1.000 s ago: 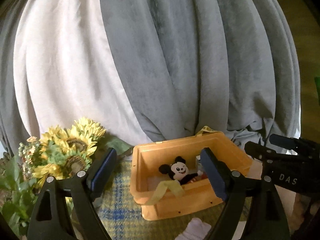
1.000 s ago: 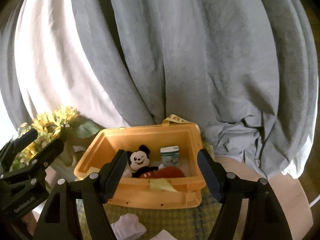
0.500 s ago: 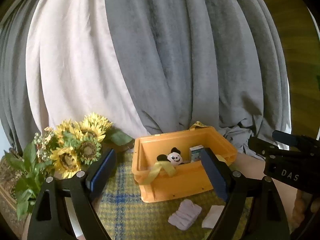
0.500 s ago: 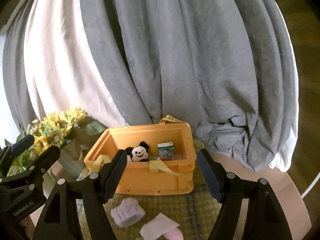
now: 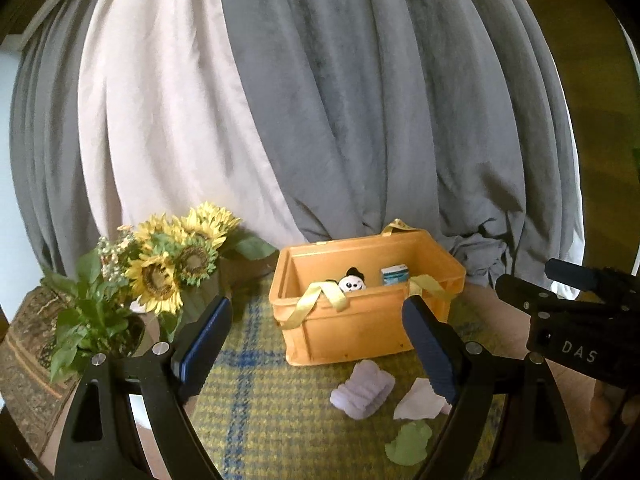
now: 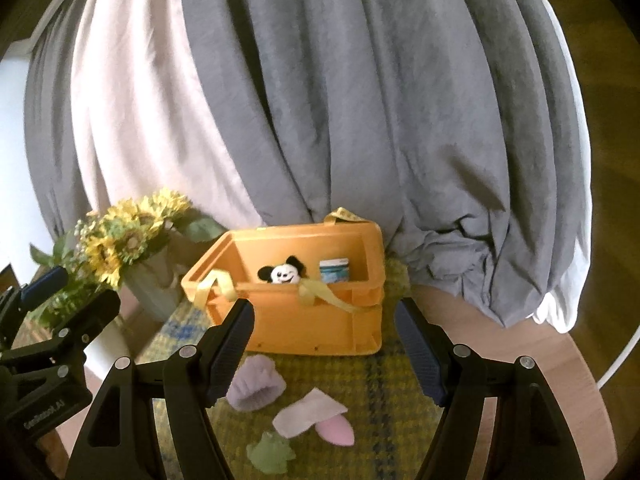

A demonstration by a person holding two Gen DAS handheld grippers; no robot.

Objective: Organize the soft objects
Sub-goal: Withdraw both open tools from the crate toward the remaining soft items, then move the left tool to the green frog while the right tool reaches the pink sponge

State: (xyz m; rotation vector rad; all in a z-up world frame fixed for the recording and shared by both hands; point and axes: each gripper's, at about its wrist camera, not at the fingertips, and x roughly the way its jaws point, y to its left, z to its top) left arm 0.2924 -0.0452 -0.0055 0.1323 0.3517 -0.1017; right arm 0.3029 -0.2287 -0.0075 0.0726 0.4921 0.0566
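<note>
A plaid cloth [image 6: 384, 392] covers the round wooden table [image 6: 560, 368], carrying an orange crate [image 6: 320, 328].

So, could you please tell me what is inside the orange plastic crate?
A black-and-white mouse plush and a small blue-white box show inside the orange plastic crate; its front wall hides the floor.

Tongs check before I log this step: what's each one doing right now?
Left tongs: open, holding nothing.
Right tongs: open, holding nothing.
</note>
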